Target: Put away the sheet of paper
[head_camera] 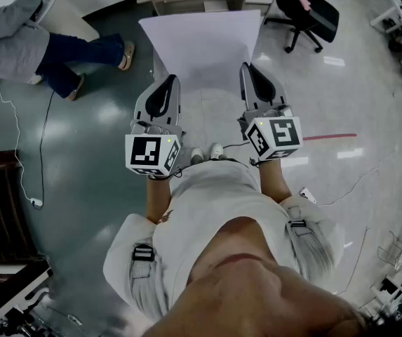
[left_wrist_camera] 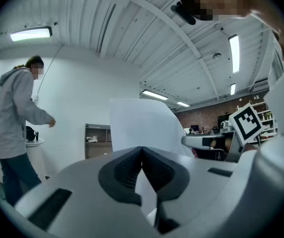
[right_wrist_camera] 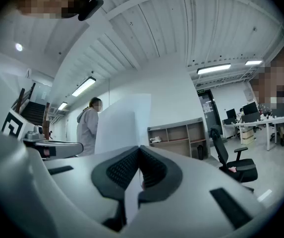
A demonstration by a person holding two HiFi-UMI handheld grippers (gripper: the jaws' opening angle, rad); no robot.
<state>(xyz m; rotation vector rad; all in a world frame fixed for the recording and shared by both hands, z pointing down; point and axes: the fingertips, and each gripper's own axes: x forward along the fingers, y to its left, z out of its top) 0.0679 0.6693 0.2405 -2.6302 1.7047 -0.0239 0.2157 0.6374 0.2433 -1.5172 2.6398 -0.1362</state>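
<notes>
Head view is showing one sheet of paper (head_camera: pixel 201 48) being held in the air by two grippers, left gripper (head_camera: pixel 170 81) and right gripper (head_camera: pixel 245 67), jaws clamping its near edge; one chair (head_camera: pixel 313 12) standing beyond.

sheet (head_camera: pixel 201 48): matt wht paper | floor (head_camera: pixel 88 181): glossy, smooth | jaws: ribbed blk, matt
</notes>
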